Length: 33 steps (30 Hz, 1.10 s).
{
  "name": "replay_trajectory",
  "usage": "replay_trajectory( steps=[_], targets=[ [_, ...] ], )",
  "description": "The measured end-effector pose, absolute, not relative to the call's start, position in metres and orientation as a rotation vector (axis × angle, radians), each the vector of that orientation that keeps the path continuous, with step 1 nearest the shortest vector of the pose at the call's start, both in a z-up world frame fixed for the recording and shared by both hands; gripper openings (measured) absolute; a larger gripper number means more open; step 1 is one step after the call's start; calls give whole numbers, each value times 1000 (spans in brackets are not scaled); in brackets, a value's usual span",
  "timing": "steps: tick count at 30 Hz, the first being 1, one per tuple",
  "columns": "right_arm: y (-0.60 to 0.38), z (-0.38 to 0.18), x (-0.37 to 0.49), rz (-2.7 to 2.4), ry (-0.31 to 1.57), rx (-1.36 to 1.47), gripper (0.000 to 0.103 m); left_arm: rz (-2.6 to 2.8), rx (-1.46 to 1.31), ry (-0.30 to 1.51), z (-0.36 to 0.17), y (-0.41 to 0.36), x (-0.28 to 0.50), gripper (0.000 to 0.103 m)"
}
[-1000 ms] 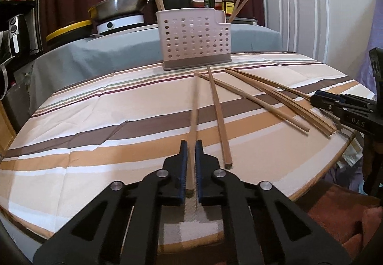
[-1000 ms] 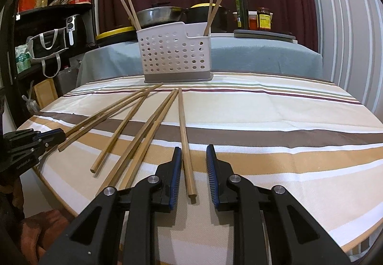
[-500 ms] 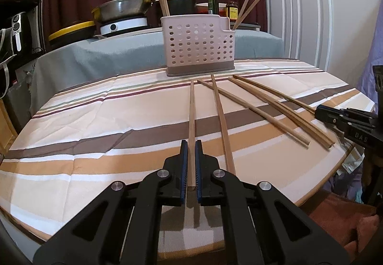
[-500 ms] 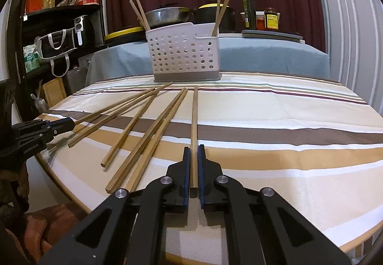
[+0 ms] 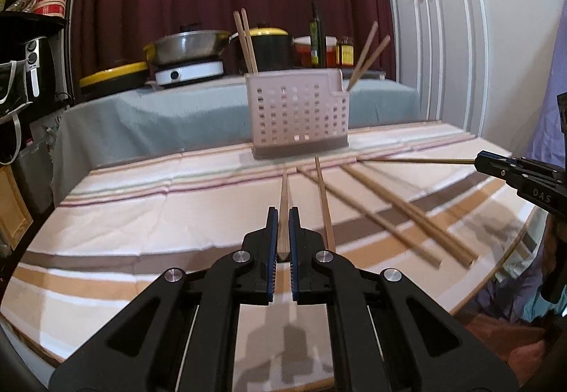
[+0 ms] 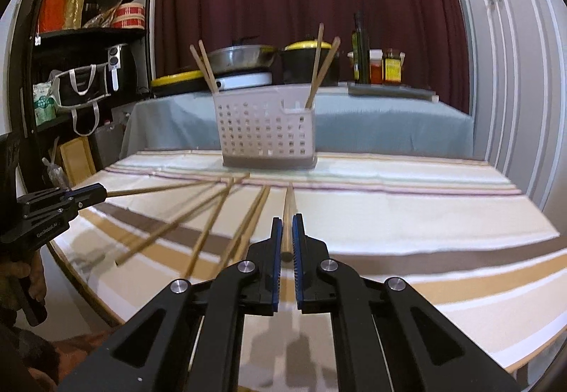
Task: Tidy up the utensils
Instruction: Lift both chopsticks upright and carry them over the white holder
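Observation:
A white perforated utensil holder (image 5: 297,112) (image 6: 265,133) stands at the far side of the striped tablecloth (image 5: 141,215), with chopsticks upright in both ends. My left gripper (image 5: 282,213) is shut on one wooden chopstick (image 5: 284,186) that points toward the holder. The right gripper (image 6: 287,219) is shut on another chopstick (image 6: 288,200), also aimed at the holder. Both held sticks hang above the cloth. Each gripper shows in the other view, the right gripper (image 5: 482,160) and the left gripper (image 6: 101,193). Several loose chopsticks (image 5: 389,204) (image 6: 212,225) lie fanned on the cloth between them.
Behind the table a grey-blue covered counter (image 5: 141,115) carries pots, an electric cooker (image 5: 191,71) and bottles (image 6: 359,48). A dark shelf (image 6: 88,38) with bags stands at the left. White cabinet doors (image 5: 443,38) are on the right. The round table edge (image 5: 514,250) curves nearby.
The right gripper closed on its chopstick. Both grippers have since risen with their chopsticks, lifting them off the cloth.

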State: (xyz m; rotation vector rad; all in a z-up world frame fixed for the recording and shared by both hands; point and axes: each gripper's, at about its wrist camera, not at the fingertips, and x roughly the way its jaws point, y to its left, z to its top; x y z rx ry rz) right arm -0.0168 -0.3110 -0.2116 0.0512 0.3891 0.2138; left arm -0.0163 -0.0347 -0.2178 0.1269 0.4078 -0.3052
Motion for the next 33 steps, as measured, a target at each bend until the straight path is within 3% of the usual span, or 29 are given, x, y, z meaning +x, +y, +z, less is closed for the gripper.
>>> replay_trajectory(
  steps=[17, 33],
  targets=[
    [-322, -136, -8, 173, 302, 66, 7, -284, 39, 303, -136, -16, -7, 6],
    [-317, -114, 42, 188, 291, 57, 7, -266, 53, 329, -110, -18, 42, 6]
  ],
)
